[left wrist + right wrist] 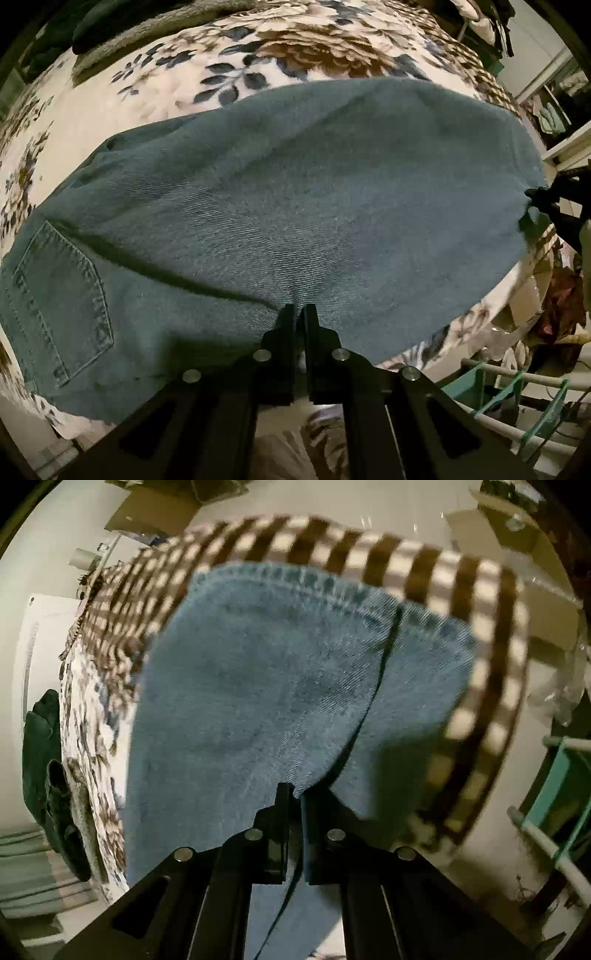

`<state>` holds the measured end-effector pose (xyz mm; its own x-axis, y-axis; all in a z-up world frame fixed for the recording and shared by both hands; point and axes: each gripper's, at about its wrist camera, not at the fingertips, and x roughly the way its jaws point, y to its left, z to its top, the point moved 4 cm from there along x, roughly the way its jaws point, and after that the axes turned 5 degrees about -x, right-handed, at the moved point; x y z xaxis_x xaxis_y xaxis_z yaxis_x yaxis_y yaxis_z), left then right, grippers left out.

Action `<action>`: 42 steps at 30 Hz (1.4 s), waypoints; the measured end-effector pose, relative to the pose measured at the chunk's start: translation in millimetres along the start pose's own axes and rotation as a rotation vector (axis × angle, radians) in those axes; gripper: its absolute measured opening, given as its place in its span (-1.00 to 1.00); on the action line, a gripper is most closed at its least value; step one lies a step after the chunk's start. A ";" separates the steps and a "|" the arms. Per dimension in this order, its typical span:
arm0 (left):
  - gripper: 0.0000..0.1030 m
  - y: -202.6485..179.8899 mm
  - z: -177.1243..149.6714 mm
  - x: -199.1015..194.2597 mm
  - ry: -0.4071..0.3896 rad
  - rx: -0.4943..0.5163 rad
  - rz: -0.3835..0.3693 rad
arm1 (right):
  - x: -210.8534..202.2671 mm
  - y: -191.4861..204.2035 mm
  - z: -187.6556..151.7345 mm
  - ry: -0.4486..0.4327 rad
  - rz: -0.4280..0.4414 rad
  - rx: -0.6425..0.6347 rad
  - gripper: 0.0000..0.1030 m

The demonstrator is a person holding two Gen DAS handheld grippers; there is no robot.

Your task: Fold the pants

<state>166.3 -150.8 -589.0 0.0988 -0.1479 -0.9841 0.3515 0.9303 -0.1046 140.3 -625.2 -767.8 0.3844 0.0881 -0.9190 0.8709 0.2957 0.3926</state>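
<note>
Pants (288,206): blue denim with a fine diagonal twill weave, paler blue in the right wrist view (258,686); back pocket (62,295) edged with lighter double stitching. Bedspread (221,55): cream ground printed with brown flowers and dark blue leaves. Checked cloth (424,565): brown and cream squares. Left tool (300,314) and right tool (295,794): black. Rack (517,391): green and white.
</note>
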 end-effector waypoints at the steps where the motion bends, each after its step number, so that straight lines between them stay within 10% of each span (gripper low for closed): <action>1: -0.96 -0.5 -0.5 -3.0 -0.001 0.001 -0.003 | -5.3 0.0 -0.2 -0.007 0.000 0.005 -0.93; 14: -0.99 -6.5 -20.6 -5.1 0.042 -0.051 -0.048 | -34.2 -31.5 -1.5 0.032 -0.082 -0.089 -0.96; 17: -0.94 14.3 -26.1 -4.1 0.050 -0.179 -0.064 | -25.9 -24.6 -3.0 0.097 -0.060 -0.140 -0.83; 19: -0.59 27.4 -32.4 0.7 0.066 -0.229 -0.045 | -17.9 -23.1 -4.1 0.160 -0.009 -0.120 -0.35; 25: -0.51 53.4 -39.6 24.6 0.113 -0.260 -0.012 | 4.6 -32.1 -7.8 0.205 0.050 0.021 -0.31; 35: -0.51 137.7 -83.5 50.9 0.100 -1.212 -0.597 | 10.4 -21.6 -12.6 0.193 0.035 -0.001 -0.31; 42: -0.56 138.9 -95.7 60.0 0.024 -1.433 -0.672 | 15.1 -13.3 -12.6 0.183 0.013 -0.015 -0.31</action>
<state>132.1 1.6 -676.3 0.2749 -0.6540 -0.7048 -0.8125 0.2339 -0.5340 130.7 -615.8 -787.4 0.3324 0.2631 -0.9057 0.8609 0.3075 0.4053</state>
